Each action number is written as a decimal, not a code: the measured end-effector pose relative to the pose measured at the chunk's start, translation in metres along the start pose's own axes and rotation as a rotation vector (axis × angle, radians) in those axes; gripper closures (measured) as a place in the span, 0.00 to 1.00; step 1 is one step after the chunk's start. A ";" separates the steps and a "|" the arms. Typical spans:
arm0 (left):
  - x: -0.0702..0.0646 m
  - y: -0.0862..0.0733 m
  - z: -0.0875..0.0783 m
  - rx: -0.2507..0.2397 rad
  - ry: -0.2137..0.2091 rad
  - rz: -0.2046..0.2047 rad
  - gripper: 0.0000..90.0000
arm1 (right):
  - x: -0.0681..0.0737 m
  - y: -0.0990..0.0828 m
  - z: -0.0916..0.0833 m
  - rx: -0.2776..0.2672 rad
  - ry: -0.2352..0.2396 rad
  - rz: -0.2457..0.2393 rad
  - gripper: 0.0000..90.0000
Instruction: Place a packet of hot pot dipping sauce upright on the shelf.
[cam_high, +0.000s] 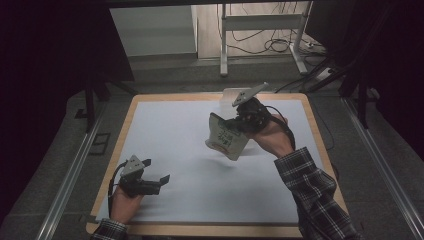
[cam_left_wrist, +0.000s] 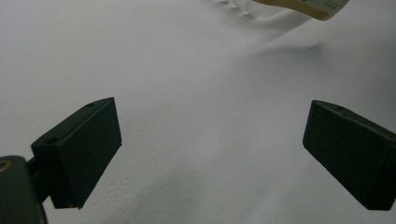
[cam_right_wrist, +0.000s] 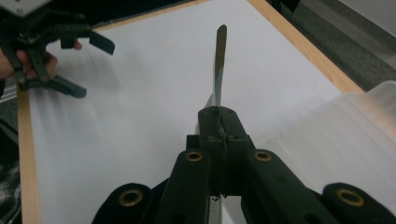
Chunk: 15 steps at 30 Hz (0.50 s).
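Note:
My right gripper (cam_high: 235, 128) holds a flat white packet with yellow and red print (cam_high: 225, 141) in the air over the right middle of the table. In the right gripper view the jaws (cam_right_wrist: 219, 126) are shut on the packet's thin edge (cam_right_wrist: 219, 60), which stands edge-on ahead of them. At the table's near left, my left gripper (cam_high: 156, 170) rests low over the white sheet, jaws wide apart and nothing between them (cam_left_wrist: 210, 135). In the left gripper view a corner of the packet (cam_left_wrist: 308, 5) hangs at the top edge. The left gripper (cam_right_wrist: 91, 67) also appears far off in the right gripper view.
A white sheet (cam_high: 175, 125) covers a wood-edged board (cam_high: 320, 145). A translucent plastic container (cam_high: 230, 96) stands at the far edge behind the right gripper, and it appears again (cam_right_wrist: 345, 135) beside the right jaws. Dark floor, table legs and cables lie beyond the board.

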<state>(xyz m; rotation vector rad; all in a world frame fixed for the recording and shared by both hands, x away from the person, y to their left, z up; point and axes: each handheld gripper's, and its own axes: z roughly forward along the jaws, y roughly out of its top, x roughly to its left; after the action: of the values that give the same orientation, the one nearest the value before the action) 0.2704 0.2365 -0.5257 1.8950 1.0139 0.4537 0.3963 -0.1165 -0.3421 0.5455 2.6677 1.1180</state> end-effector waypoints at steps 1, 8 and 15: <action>0.000 0.000 0.000 0.002 0.001 0.001 0.05 | -0.002 0.002 0.001 -0.006 0.006 0.004 0.99; 0.000 0.000 0.000 -0.001 0.001 -0.003 0.05 | -0.012 0.020 0.009 -0.038 0.022 0.000 0.99; 0.001 0.000 0.000 -0.004 0.000 -0.002 0.05 | -0.018 0.039 0.017 -0.049 0.005 -0.012 0.99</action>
<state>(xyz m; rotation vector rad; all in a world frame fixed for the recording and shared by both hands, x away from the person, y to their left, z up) 0.2707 0.2371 -0.5257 1.8902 1.0138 0.4549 0.4281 -0.0877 -0.3256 0.5173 2.6364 1.1801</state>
